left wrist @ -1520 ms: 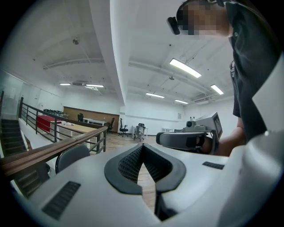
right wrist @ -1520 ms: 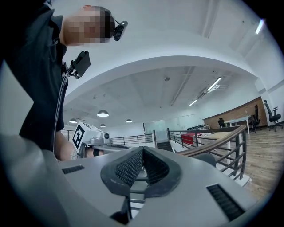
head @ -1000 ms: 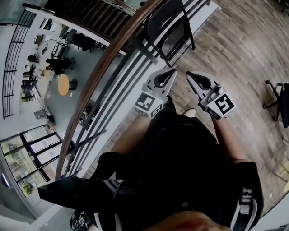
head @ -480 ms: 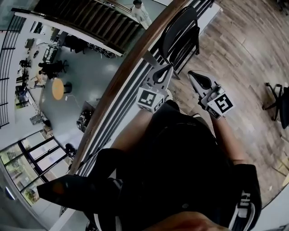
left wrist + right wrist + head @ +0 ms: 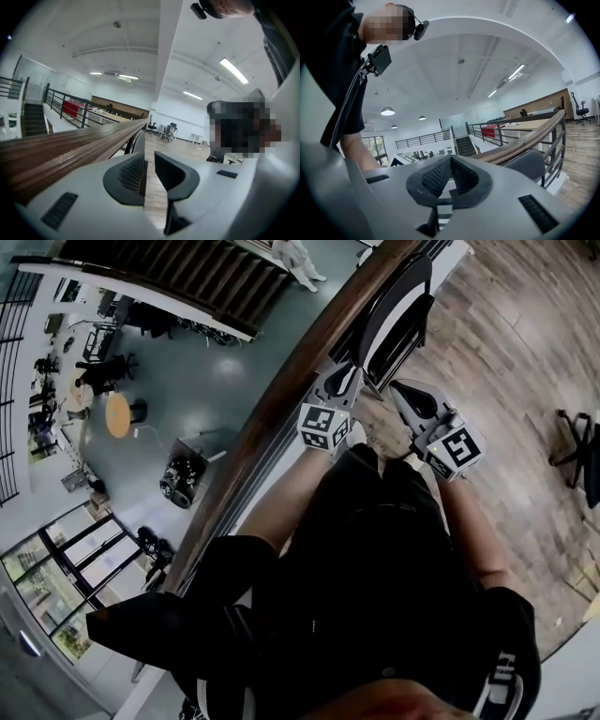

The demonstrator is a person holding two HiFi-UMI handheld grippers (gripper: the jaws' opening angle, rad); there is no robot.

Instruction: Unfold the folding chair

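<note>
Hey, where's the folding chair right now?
In the head view, the folding chair stands at top centre, right of the wooden handrail, on the wood floor just ahead of the right gripper.

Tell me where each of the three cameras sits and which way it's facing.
Head view: on the person's head, looking steeply down over the black shirt at left tongs, right tongs, folding chair and handrail.
Left gripper view: rides the left tongs, facing along the handrail; jaws opening, nothing between them; black shirt at upper right.
Right gripper view: rides the right tongs, facing the handrail; jaws shut, empty; bare arm at left.
Shared: all three show the handrail and folding chair.
</note>
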